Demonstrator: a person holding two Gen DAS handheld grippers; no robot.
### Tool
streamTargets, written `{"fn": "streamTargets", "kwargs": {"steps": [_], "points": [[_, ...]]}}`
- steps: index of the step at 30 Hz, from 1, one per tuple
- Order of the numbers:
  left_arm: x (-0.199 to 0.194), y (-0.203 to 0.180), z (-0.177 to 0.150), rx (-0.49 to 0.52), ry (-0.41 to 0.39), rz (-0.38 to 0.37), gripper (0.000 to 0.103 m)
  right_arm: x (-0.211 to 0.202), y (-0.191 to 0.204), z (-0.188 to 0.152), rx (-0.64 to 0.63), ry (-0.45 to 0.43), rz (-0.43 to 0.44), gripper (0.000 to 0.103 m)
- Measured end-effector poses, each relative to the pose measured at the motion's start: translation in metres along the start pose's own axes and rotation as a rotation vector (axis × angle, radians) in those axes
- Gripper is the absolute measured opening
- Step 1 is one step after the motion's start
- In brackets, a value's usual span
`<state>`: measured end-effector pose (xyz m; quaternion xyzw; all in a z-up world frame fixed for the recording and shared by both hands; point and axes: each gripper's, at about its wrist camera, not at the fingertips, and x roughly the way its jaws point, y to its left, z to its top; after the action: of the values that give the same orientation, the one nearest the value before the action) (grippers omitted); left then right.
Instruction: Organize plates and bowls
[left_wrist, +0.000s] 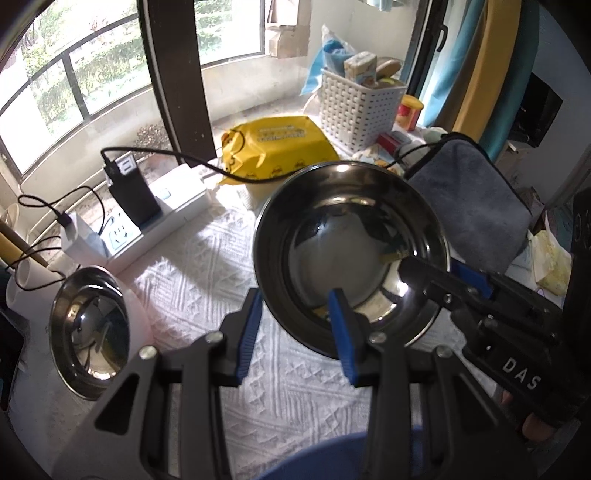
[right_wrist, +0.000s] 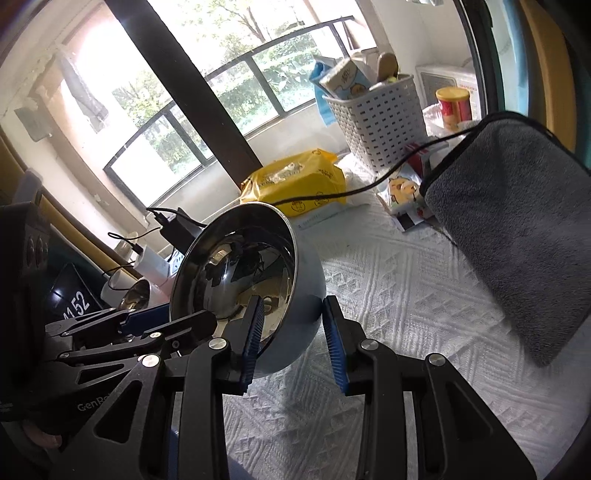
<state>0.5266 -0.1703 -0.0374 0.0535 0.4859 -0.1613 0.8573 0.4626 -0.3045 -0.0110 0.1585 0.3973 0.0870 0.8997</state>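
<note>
A steel bowl (left_wrist: 351, 236) with a pale blue outside hangs tilted above the white textured cloth (left_wrist: 207, 266), held by both grippers. My left gripper (left_wrist: 297, 328) is shut on its near rim, one blue pad inside and one outside. My right gripper (right_wrist: 295, 336) is shut on the opposite wall of the same bowl (right_wrist: 236, 269); in the left wrist view the right gripper (left_wrist: 443, 277) reaches in from the right. In the right wrist view the left gripper (right_wrist: 166, 325) comes in from the left. A second steel bowl (left_wrist: 88, 325) with a pink outside rests at the left.
A yellow pack (left_wrist: 277, 147), a white basket (left_wrist: 358, 107) of items and a folded grey towel (left_wrist: 472, 206) stand behind the bowl. A power strip (left_wrist: 155, 221) with chargers and a black cable (left_wrist: 177, 155) lies at the back left. The window is beyond.
</note>
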Motion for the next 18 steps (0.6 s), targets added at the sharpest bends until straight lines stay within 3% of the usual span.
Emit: {"fn": "streamTargets", "kwargs": {"steps": [18], "points": [[-0.071, -0.009, -0.017, 0.049, -0.083, -0.012, 0.038, -0.062, 0.035, -0.002, -0.041, -0.056, -0.014, 0.035]]}}
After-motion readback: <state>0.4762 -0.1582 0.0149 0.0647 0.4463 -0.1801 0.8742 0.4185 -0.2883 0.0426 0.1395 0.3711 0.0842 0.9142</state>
